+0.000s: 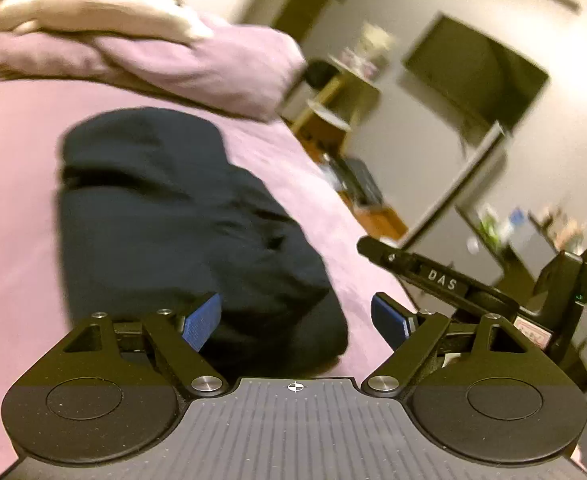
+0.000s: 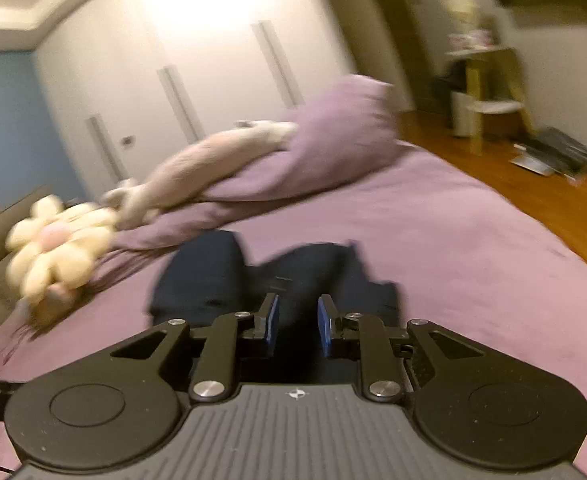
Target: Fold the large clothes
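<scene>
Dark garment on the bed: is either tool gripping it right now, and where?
Neither. Left tool and right tool are both open above the dark garment, nothing between the pads.

Purple pillow (image 2: 333,140) – flower plush (image 2: 53,248) beside (blurred); wall TV (image 1: 477,68).

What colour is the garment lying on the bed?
Very dark navy, nearly black; the garment shows best in the left wrist view.

I see warm, dim indoor light, glare off the wardrobe (image 2: 197,4), motion blur throughout both views, fisheye bending at edges.
</scene>
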The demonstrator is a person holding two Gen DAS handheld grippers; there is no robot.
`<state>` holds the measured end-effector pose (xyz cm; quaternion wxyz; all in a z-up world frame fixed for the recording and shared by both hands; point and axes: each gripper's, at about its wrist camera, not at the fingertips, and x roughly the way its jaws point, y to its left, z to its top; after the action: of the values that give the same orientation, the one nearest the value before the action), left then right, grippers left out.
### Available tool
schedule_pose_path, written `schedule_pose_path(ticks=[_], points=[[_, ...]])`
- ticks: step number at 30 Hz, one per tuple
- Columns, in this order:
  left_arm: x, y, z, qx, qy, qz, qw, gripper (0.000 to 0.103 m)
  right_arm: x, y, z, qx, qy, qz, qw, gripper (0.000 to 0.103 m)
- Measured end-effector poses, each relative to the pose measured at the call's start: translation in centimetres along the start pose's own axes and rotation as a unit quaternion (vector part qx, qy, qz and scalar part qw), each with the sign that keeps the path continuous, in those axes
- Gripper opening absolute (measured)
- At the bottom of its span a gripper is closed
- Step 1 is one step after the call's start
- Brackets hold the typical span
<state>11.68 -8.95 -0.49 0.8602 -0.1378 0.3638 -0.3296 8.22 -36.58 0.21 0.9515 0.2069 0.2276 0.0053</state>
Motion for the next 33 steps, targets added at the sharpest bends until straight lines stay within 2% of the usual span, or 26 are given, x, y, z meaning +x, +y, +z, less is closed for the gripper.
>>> schedule_pose_path(ticks=[3, 5, 6, 9, 12, 14, 16, 19, 21, 26, 29, 30, 32, 33], points=[[-2.5, 3.0, -0.6, -0.028, -0.026, 0.049, 0.998, 0.087, 2.0, 2.9, 0.2, -0.043, 0.02, 0.024, 0.999, 0.022], [-2.6, 4.9, -0.4, -0.066, -0.032, 0.083, 0.9938, 0.087, 3.9, 4.3, -0.4, -0.069, 0.051, 0.016, 0.996, 0.022], [-2.6, 6.2, -0.5, -0.087, -0.031, 0.097, 0.991, 0.087, 4.8, 4.7, -1.0, -0.081, 0.07, 0.002, 0.994, 0.022], [-1.8, 8.7, -1.1, -0.128, -0.02, 0.126, 0.9835, 0.086, 6.7, 4.2, -3.2, -0.1, 0.123, -0.077, 0.984, 0.02], [0.2, 10.7, -1.7, -0.158, 0.002, 0.131, 0.9786, 0.086, 6.9, 1.4, -6.0, -0.073, 0.155, -0.102, 0.98, 0.019], [1.4, 12.0, -2.4, -0.185, 0.015, 0.128, 0.9741, 0.086, 6.7, 0.5, -7.1, -0.077, 0.151, -0.098, 0.981, 0.019], [2.3, 12.7, -2.6, -0.208, 0.009, 0.112, 0.9717, 0.087, 6.3, 0.3, -6.3, -0.068, 0.144, -0.083, 0.984, 0.019], [2.5, 13.6, -2.4, -0.231, 0.003, 0.091, 0.9686, 0.087, 5.8, 0.2, -4.2, -0.047, 0.122, -0.058, 0.99, 0.028], [3.1, 13.4, -2.6, -0.227, 0.006, 0.09, 0.9698, 0.087, 5.7, 0.4, -2.7, -0.038, 0.102, -0.047, 0.993, 0.039], [3.7, 13.8, -2.6, -0.228, 0.012, 0.086, 0.9698, 0.088, 7.4, -0.2, 0.1, 0.03, 0.08, -0.005, 0.996, 0.05], [3.7, 13.6, -2.7, -0.221, 0.015, 0.087, 0.9712, 0.089, 9.7, 0.1, 0.5, 0.083, 0.11, 0.042, 0.99, 0.068], [3.9, 13.6, -2.7, -0.223, 0.015, 0.086, 0.971, 0.089, 11.0, 0.3, 0.2, 0.083, 0.135, 0.059, 0.986, 0.069], [4.3, 13.5, -2.3, -0.226, 0.018, 0.087, 0.9701, 0.09, 13.2, 1.0, -0.5, 0.078, 0.166, 0.059, 0.981, 0.067], [4.3, 13.5, -2.2, -0.225, 0.018, 0.087, 0.9702, 0.09, 14.5, 1.3, -1.0, 0.076, 0.182, 0.061, 0.978, 0.058]])
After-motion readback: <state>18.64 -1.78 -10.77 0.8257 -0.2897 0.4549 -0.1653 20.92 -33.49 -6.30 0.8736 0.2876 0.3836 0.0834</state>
